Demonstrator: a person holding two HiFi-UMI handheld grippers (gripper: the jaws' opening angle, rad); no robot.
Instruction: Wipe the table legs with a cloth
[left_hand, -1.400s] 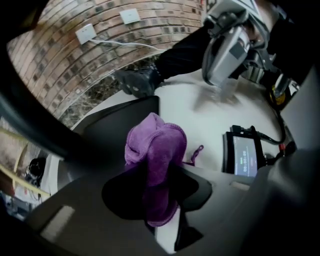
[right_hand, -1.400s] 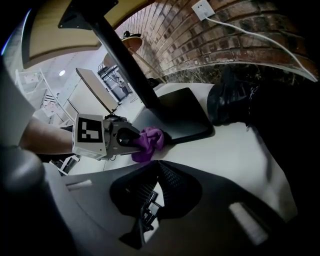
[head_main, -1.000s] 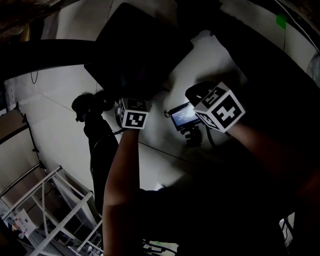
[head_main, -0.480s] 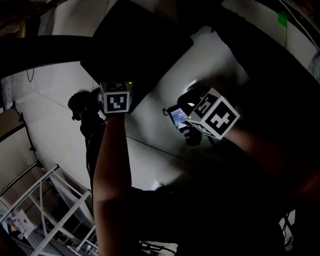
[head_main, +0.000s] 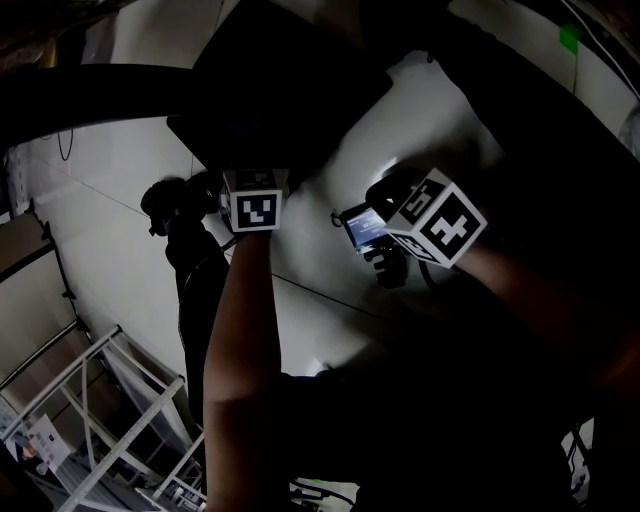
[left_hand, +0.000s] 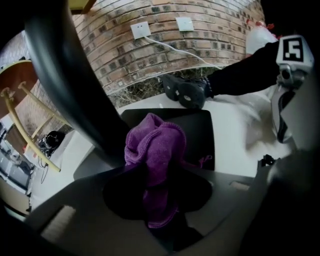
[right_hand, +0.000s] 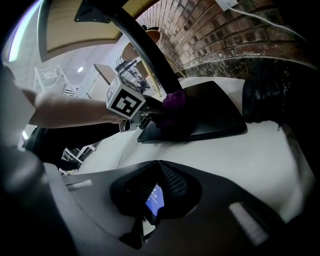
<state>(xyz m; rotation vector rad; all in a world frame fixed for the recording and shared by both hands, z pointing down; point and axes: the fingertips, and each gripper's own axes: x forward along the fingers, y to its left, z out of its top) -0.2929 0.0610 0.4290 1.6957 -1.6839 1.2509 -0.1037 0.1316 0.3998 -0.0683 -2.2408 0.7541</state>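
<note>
Under the head camera nearly all is black silhouette; I cannot read the jaws there. Left gripper (left_hand: 160, 176) is clamped on the purple cloth (left_hand: 152, 142), bunched at the dark leg's (left_hand: 75, 85) foot. Right gripper (right_hand: 157, 187) is closed on a small lit-screen device (right_hand: 154, 197).

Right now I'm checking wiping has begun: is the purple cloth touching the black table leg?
Touching. The left gripper view shows the purple cloth, clamped in the left gripper, pressed against the black table leg, no gap.
</note>
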